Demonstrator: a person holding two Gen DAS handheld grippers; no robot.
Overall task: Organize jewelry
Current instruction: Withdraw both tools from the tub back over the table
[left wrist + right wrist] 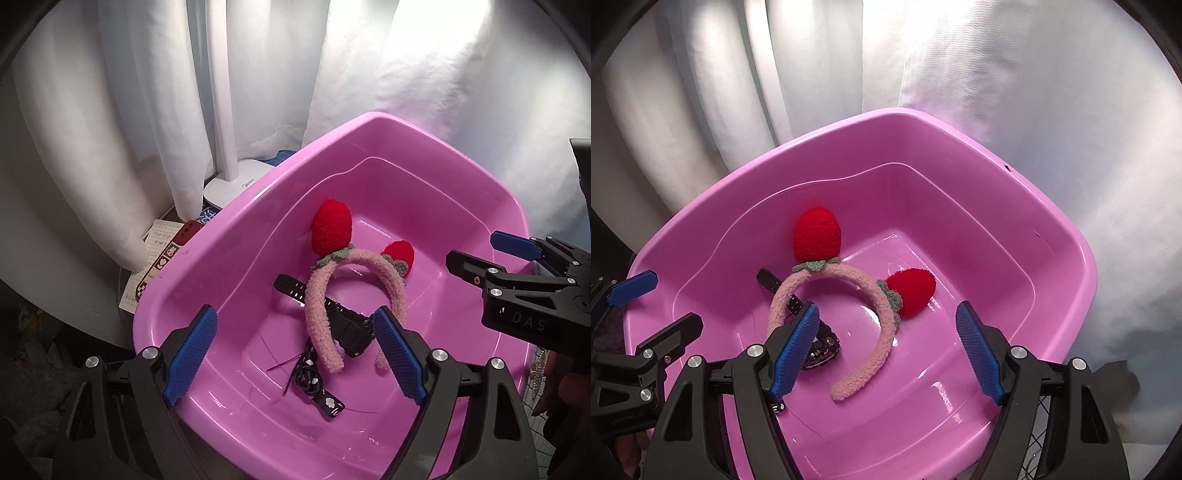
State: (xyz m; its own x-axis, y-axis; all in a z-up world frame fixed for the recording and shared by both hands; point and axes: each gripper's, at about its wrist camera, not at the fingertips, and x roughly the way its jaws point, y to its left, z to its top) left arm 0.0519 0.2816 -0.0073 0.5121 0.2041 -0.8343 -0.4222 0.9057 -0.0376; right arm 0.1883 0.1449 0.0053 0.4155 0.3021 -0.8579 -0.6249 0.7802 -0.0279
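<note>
We see the left tongs (295,350) standing wide apart over the near side of the pink tub (369,125), nothing pressed between their blue pads (192,354). The right tongs (886,350) are likewise spread wide above the tub, gripping nothing. Inside the tub, on its floor, lies a fuzzy pink headband (827,291) with two red strawberry ears, its arch toward the tub's far wall and its ends toward the near wall. Under the headband's left leg a black watch (347,325) stretches across the tub floor, its strap reaching toward the left wall. Near the tub's front wall a black ribbon (317,384) with white flower prints rests beside the headband's end. Outside the tub, by its left rim, stand a white lamp base (236,181) and some printed cards (155,258), with white curtains (110,110) behind the tub.
</note>
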